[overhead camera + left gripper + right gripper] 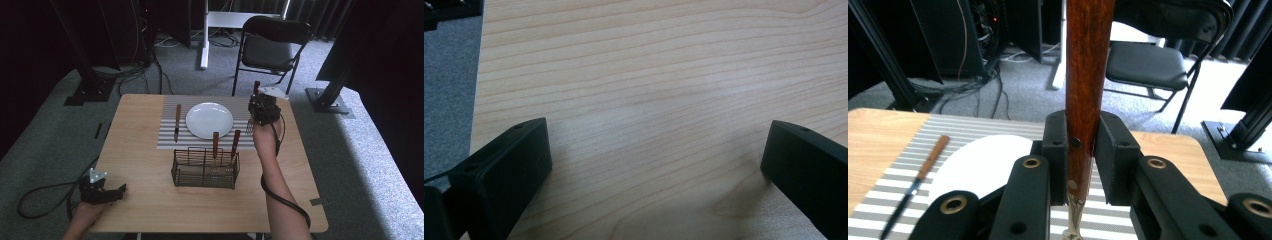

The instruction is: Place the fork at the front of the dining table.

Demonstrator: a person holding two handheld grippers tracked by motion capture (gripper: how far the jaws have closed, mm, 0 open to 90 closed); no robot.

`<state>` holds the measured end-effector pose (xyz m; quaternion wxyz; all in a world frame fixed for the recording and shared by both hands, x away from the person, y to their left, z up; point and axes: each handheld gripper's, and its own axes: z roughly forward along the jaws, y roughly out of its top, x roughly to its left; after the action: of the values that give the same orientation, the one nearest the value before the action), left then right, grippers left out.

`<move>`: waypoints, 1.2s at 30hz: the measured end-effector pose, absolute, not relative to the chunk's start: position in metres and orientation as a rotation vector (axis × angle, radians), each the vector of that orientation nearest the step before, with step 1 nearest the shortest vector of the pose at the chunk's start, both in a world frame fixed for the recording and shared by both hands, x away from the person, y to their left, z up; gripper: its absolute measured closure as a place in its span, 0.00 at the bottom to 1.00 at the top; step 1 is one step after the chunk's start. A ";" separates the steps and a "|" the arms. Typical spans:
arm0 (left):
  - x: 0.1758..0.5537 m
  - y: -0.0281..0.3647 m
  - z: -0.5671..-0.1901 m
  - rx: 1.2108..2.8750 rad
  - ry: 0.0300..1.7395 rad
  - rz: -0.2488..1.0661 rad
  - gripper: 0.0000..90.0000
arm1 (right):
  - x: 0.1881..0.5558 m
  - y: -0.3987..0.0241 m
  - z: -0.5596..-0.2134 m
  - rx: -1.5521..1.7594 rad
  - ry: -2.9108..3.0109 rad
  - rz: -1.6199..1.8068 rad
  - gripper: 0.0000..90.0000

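Note:
My right gripper [260, 109] hangs above the placemat's right edge, shut on a fork [249, 125] held upright, tines down. Its wooden handle [1089, 60] rises between the jaws in the right gripper view, at my right gripper [1083, 137]. A white plate [209, 120] lies on the striped placemat [169, 141], with a wooden-handled knife [177, 121] to its left. The knife [923, 170] and plate [983, 165] also appear below the jaws. My left gripper [119, 190] rests open at the table's front left corner; in its own view my left gripper [656, 150] holds nothing over bare wood.
A black wire basket [205, 170] stands in front of the placemat, holding two wooden-handled utensils [215, 142]. A black folding chair [272, 50] stands beyond the table's far right. Dark stands and cables line the floor behind. The wooden table [145, 200] has bare room at front.

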<state>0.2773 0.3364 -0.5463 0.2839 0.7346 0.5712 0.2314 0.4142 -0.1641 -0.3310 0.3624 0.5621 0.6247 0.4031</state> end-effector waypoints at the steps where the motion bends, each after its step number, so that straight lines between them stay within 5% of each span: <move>1: 0.277 0.336 -0.546 1.965 1.529 0.618 0.00 | 0.416 -0.167 -0.334 1.456 1.612 1.032 0.84; 23: 0.277 0.336 -0.546 1.964 1.529 0.618 0.00 | 0.489 -0.173 -0.421 1.558 1.825 1.041 0.84; 36: 0.277 0.336 -0.546 1.963 1.529 0.619 0.00 | 0.536 -0.171 -0.443 1.677 1.915 0.950 0.84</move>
<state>0.2772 0.3363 -0.5464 0.2846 0.7340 0.5716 0.2313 0.5360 -0.1709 -0.4432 0.2104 0.6034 0.6891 0.3418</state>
